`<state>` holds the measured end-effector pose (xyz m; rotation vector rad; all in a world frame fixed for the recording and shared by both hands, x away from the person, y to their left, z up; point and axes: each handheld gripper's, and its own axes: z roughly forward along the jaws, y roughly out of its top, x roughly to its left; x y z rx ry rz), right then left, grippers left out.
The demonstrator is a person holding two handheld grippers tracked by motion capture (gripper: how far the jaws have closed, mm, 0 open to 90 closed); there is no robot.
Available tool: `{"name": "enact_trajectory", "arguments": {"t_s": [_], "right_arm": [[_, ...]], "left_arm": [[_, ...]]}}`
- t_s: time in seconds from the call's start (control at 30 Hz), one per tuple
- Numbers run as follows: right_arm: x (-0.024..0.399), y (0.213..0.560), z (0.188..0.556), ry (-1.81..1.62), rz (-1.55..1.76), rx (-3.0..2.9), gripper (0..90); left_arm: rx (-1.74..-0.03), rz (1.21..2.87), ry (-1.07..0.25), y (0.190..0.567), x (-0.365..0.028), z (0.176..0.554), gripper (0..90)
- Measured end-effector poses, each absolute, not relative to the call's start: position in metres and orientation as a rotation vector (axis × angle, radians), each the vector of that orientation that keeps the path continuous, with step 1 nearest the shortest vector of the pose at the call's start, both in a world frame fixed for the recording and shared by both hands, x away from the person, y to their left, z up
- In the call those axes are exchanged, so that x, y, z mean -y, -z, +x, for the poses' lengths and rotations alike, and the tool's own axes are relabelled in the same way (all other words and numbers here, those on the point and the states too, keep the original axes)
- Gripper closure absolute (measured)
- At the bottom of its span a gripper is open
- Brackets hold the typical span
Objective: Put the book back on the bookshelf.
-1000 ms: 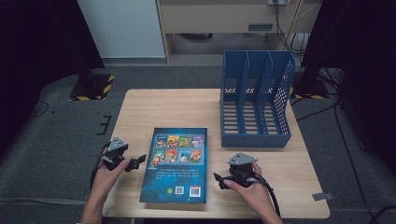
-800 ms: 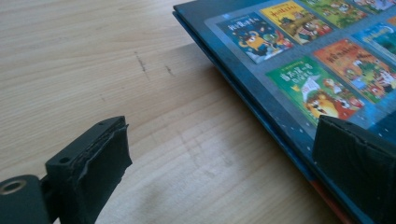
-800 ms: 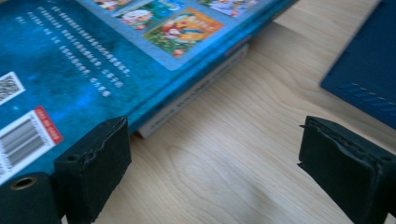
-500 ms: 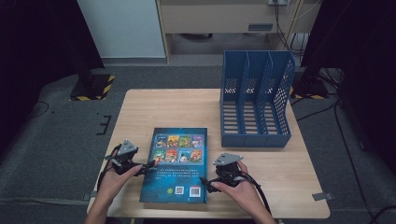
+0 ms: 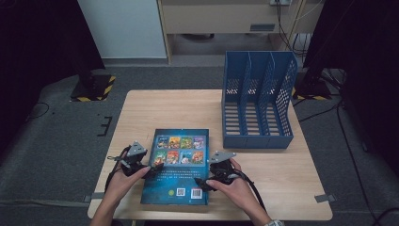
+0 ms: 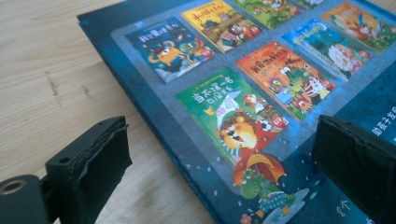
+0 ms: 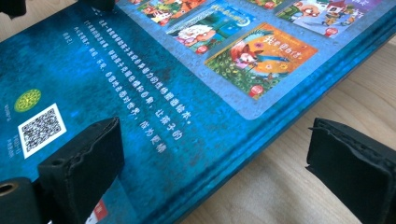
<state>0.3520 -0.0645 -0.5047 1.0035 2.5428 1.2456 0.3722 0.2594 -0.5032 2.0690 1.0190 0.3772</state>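
Book [image 5: 175, 166], blue cover, cartoon thumbnails

A light wooden table [image 5: 188, 108] fills the middle of the high view, standing on a grey floor [image 5: 61, 141], with small grey tabs fixed at its lower left and lower right edges. A blue book [image 5: 176, 183] lies flat on it, back cover up, in the lower centre of the frame, its near edge close to the table's bottom edge. A blue slotted file rack [image 5: 258, 101] stands on the table's upper right part, just apart from the book's upper right corner, its compartments holding nothing visible.
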Motion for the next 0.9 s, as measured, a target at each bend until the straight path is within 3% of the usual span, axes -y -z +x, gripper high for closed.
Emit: {"name": "enact_trajectory", "arguments": {"t_s": [0.9], "right_arm": [[0.053,0.515,0.384,-1.307,1.15,-2.59,0.4]], "left_arm": [[-1.068,1.998,-0.086,0.519,-0.265,0.392,0.0]]}}
